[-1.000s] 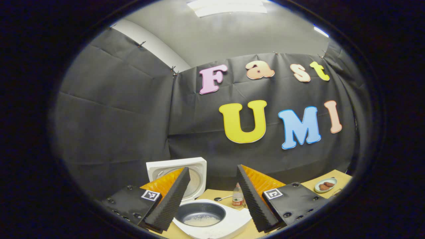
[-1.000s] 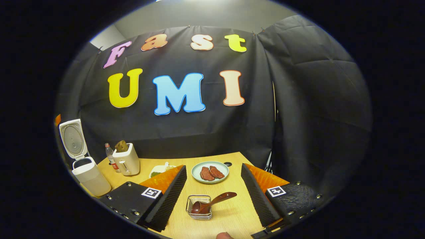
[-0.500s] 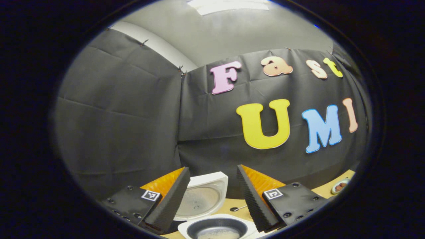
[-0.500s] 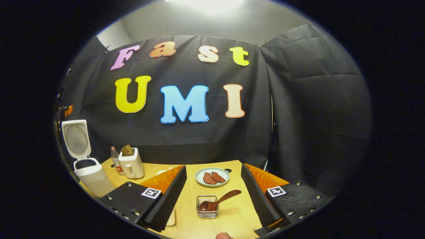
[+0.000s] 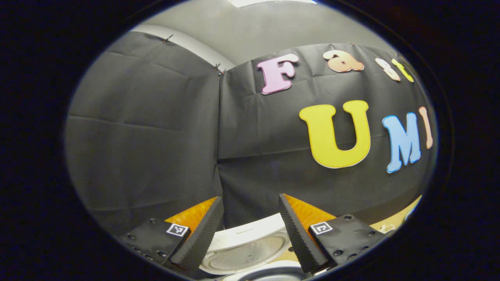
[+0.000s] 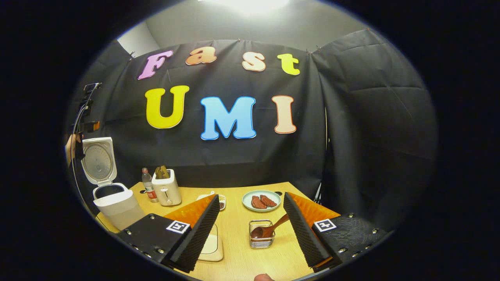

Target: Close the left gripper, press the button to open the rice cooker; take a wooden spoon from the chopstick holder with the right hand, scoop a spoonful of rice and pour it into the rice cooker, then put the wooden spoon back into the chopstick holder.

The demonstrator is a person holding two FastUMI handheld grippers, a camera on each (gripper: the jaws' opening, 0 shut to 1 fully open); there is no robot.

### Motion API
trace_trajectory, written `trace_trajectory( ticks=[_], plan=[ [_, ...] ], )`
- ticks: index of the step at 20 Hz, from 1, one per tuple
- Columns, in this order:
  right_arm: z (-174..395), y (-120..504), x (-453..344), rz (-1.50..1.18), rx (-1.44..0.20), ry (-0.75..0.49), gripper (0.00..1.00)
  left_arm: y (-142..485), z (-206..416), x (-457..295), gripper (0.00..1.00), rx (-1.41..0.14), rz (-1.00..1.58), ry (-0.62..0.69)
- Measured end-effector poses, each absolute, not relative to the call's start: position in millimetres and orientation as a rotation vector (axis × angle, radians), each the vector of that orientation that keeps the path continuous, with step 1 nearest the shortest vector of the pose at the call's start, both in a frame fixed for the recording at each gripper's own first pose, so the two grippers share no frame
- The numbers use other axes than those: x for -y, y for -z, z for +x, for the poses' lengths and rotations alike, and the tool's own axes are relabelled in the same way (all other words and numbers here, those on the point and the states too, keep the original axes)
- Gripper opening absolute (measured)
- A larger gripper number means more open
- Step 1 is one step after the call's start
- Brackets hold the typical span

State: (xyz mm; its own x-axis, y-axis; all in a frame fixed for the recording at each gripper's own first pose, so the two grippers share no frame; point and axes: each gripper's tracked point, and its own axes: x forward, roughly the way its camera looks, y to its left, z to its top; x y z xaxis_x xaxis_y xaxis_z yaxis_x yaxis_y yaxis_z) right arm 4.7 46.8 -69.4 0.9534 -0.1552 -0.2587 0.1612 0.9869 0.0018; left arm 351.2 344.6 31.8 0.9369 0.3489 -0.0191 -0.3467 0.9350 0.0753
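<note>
Rice cooker (image 6: 113,199) far left on table (image 6: 234,249), toaster (image 6: 166,187) right of it; spoon (image 6: 269,230) in holder (image 6: 261,239), plate (image 6: 261,200) behind

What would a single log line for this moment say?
rice cooker: lid open | wooden spoon: in chopstick holder | left gripper: open, empty | right gripper: open, empty

Rice cooker (image 5: 250,249) body cut off below; spoon (image 6: 269,230) handle behind finger.

Left gripper view close above the open rice cooker (image 5: 250,249), tilted up toward the booth wall; right gripper view farther back, facing across the table (image 6: 238,238), same rice cooker at left.
</note>
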Motion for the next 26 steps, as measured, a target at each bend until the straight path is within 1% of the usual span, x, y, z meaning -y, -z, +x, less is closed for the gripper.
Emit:
trace_trajectory(
  ticks=[2,6,8,9,10,11,12,14,15,16,17,18,19,20,22,24,25,26],
  plan=[
    [1.2,73.8,-52.4,0.019,-0.277,0.154,1.00,-16.5,365.5,-357.5,0.97,-0.079,0.067,-0.368],
    [-6.1,82.4,-68.9,0.007,-0.307,0.103,1.00,7.4,379.3,-384.1,0.98,-0.130,0.058,-0.408],
    [-6.9,82.4,-75.0,-0.017,-0.310,0.081,1.00,17.5,383.0,-388.0,0.99,-0.155,0.030,-0.421],
    [-7.2,78.0,-80.3,-0.011,-0.300,0.060,1.00,28.0,382.0,-387.5,0.99,-0.195,0.007,-0.420],
    [-6.9,72.9,-85.4,0.002,-0.283,0.041,1.00,25.5,381.1,-392.3,0.99,-0.173,0.011,-0.424],
    [-6.0,69.5,-88.5,0.012,-0.269,0.028,1.00,26.0,384.3,-392.9,0.99,-0.183,0.006,-0.424],
    [-6.6,68.5,-87.8,0.013,-0.262,0.020,1.00,26.9,379.9,-391.6,0.96,-0.186,0.001,-0.431],
    [-6.7,69.6,-90.9,0.014,-0.260,-0.007,1.00,27.4,379.6,-390.9,0.96,-0.197,-0.011,-0.434],
    [-6.5,69.6,-93.1,0.021,-0.261,-0.028,0.97,28.0,378.8,-390.1,0.97,-0.205,-0.019,-0.432],
    [-6.2,70.9,-94.8,0.029,-0.262,-0.046,1.00,28.5,379.9,-389.7,0.96,-0.211,-0.028,-0.428],
    [-6.0,72.4,-93.9,0.033,-0.267,-0.055,1.00,28.4,379.0,-388.5,0.96,-0.218,-0.034,-0.423],
    [-5.5,74.3,-91.4,0.034,-0.271,-0.062,0.97,27.3,380.2,-388.6,0.95,-0.225,-0.040,-0.416],
    [-4.9,74.2,-89.0,0.035,-0.272,-0.068,0.97,25.1,379.1,-387.3,0.96,-0.233,-0.046,-0.412],
    [-4.7,73.7,-86.5,0.039,-0.272,-0.074,1.00,25.6,379.1,-385.4,0.96,-0.239,-0.051,-0.405],
    [-2.1,70.7,-83.5,0.054,-0.264,-0.095,1.00,21.8,377.3,-381.7,0.96,-0.248,-0.058,-0.389],
    [0.8,71.2,-78.3,0.053,-0.267,-0.113,1.00,17.0,365.9,-370.7,0.96,-0.249,-0.062,-0.377],
    [2.5,70.2,-75.2,0.047,-0.266,-0.119,1.00,17.7,359.7,-362.4,0.98,-0.251,-0.063,-0.370],
    [4.2,69.6,-72.9,0.043,-0.265,-0.127,1.00,19.6,351.7,-352.9,0.96,-0.251,-0.067,-0.361]
  ],
)
